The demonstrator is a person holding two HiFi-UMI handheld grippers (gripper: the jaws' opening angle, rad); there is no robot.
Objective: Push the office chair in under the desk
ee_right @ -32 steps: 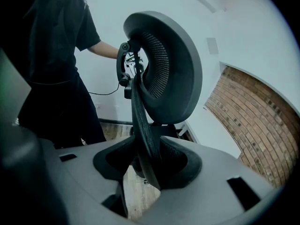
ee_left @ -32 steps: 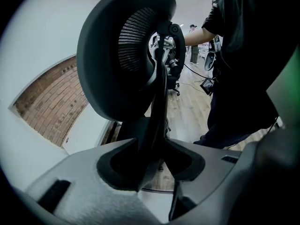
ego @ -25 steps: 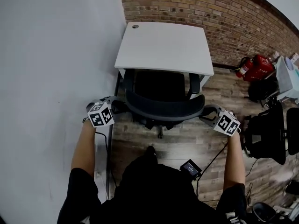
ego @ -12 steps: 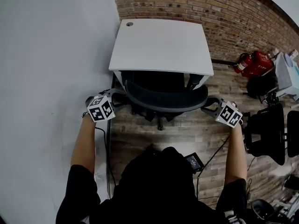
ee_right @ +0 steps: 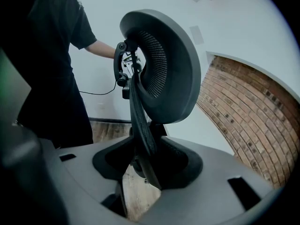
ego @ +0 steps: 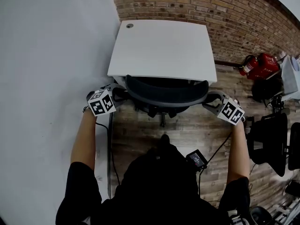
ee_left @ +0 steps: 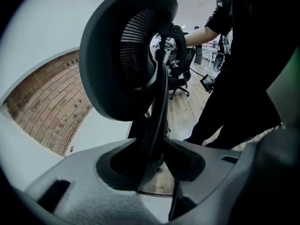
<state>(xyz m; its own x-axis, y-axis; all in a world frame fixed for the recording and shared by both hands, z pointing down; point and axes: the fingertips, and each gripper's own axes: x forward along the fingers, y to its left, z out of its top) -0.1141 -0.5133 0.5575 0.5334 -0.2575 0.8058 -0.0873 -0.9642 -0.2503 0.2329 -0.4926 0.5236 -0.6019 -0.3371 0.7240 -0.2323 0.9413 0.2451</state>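
The black office chair (ego: 166,92) stands at the front edge of the white desk (ego: 161,48). Its seat is hidden under the desktop and only the curved backrest shows. My left gripper (ego: 117,93) is shut on the backrest's left edge. My right gripper (ego: 211,100) is shut on its right edge. In the left gripper view the mesh backrest (ee_left: 117,55) runs down its rim into my left gripper (ee_left: 157,158). In the right gripper view the backrest (ee_right: 173,64) narrows the same way into my right gripper (ee_right: 145,161).
A white wall (ego: 47,55) runs close along the left and a brick wall (ego: 197,3) stands behind the desk. A red fire extinguisher (ego: 260,65) and another black chair (ego: 269,137) are at the right. A small device (ego: 197,158) with a cable hangs near the person's body.
The chair has rolled forward under the desk, so the seat and armrests seen earlier are now covered by the desktop. Both grippers moved forward with the backrest.
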